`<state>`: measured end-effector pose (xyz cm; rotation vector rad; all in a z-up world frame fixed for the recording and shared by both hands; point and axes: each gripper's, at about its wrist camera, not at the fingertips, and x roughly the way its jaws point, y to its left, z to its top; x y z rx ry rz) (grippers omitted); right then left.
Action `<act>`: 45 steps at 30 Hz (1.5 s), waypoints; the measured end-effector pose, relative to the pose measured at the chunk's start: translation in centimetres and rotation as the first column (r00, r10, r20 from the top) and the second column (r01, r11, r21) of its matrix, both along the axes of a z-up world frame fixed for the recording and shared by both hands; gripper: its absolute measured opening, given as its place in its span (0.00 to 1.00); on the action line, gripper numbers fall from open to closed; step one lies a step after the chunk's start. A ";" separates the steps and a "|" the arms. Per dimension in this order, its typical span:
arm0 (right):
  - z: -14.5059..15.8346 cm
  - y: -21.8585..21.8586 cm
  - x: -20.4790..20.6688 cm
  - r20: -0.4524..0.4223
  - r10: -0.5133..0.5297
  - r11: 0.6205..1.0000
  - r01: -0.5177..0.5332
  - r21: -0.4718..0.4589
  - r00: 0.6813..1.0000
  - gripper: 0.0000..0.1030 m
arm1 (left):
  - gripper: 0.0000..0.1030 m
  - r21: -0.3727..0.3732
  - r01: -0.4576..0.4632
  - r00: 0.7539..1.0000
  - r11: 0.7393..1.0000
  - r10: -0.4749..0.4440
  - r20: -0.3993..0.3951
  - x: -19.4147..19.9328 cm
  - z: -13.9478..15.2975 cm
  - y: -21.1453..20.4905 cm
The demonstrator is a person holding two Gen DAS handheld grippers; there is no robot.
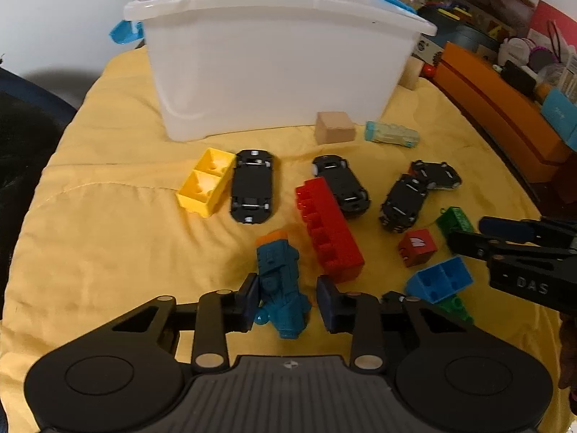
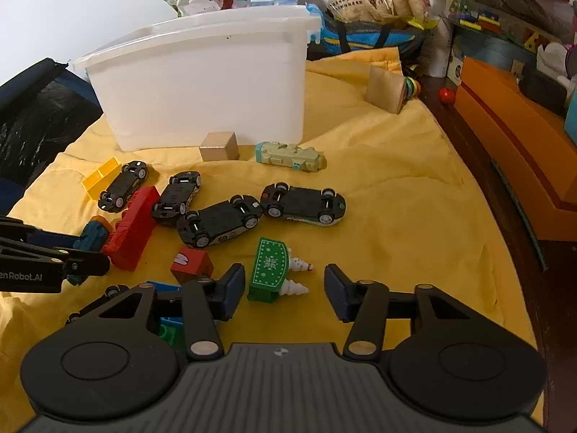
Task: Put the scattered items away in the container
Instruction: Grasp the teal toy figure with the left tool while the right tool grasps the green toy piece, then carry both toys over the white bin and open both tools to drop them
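Note:
A white plastic bin [image 1: 267, 61] stands at the back of the yellow cloth [image 1: 108, 238]; it also shows in the right wrist view [image 2: 202, 90]. My left gripper [image 1: 288, 297] is open, its pads on either side of a teal toy vehicle [image 1: 283, 288] lying on the cloth. My right gripper [image 2: 283, 288] is open around a green patterned toy block [image 2: 268, 269] with white cones. Several upturned toy cars [image 2: 216, 222], a red brick [image 1: 328, 231], a yellow brick [image 1: 205, 186], a blue brick [image 1: 440, 278] and a red cube [image 1: 418, 247] lie scattered.
A wooden cube [image 1: 333, 128] and a pale toy bus [image 1: 391, 133] lie by the bin's front. A wooden wedge [image 2: 386, 88] sits at the back right. An orange box [image 2: 512, 137] lines the cloth's right edge. Clutter stands behind the bin.

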<state>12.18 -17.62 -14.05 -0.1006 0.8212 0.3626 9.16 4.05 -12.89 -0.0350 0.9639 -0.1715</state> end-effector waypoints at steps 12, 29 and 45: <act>-0.7 0.3 0.8 -0.016 0.011 1.000 -0.010 0.026 1.000 0.41 | 0.36 -0.021 -0.003 1.000 1.000 0.003 -0.002 0.1 -0.1 -0.1; 2.3 0.1 -0.3 0.090 0.052 0.997 -0.057 0.053 0.995 0.41 | 0.36 0.005 -0.039 0.997 0.999 0.039 0.061 -0.4 3.3 0.9; 9.0 0.3 0.1 0.201 0.070 0.988 -0.096 0.120 0.977 0.41 | 0.36 0.070 -0.130 0.981 0.989 0.118 0.152 1.0 11.7 2.6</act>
